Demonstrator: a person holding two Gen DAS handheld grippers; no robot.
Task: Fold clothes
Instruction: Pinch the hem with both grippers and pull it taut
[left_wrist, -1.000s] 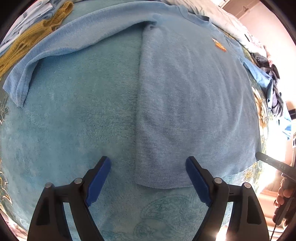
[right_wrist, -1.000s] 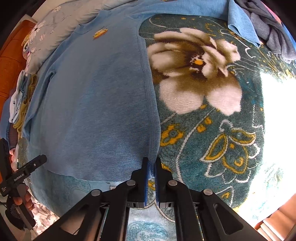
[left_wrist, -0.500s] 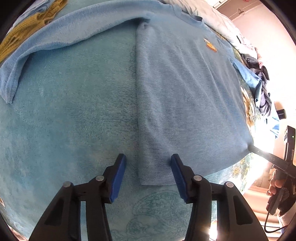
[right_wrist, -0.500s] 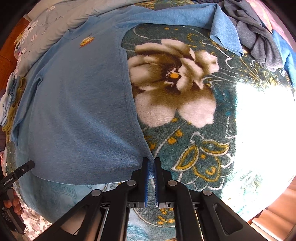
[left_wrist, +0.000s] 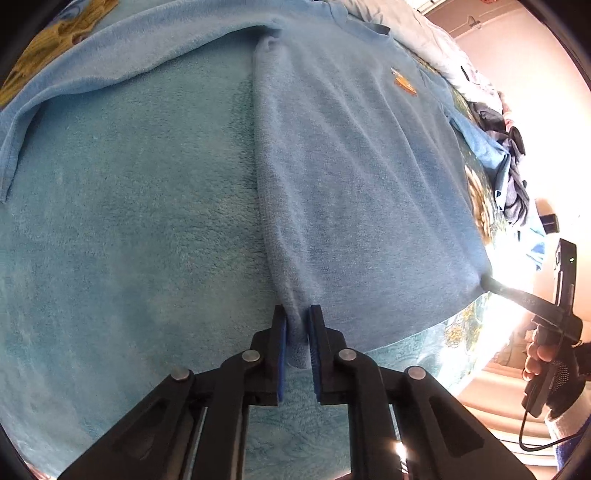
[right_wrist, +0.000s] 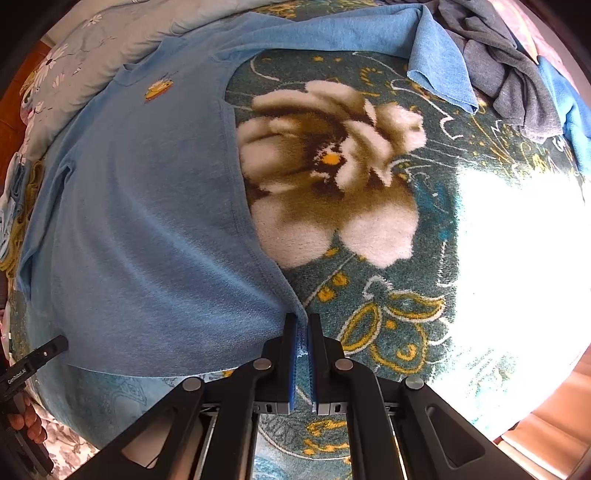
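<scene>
Setting: a light blue fleece long-sleeved top lies flat, front up, on a bed covered by a teal plush blanket with a large cream flower.
Far left: a mustard-yellow knitted garment lies past the top's left sleeve, which stretches out sideways.
Left hand-held gripper: its blue pads are closing on the top's lower left hem corner, and a bunched ridge of fleece sits pinched between them. It tilts steeply down toward the bed.
Middle: the hem runs between the two corners; a small orange emblem marks the chest.
Right hand-held gripper: clamped tight on the lower right hem corner, pointing almost straight down. A hand grips its handle.
Far right: a heap of grey and blue clothes waits beside the right sleeve.
Likely reason: both corners pinched lets the hem be lifted evenly and carried toward the collar for a fold.
</scene>
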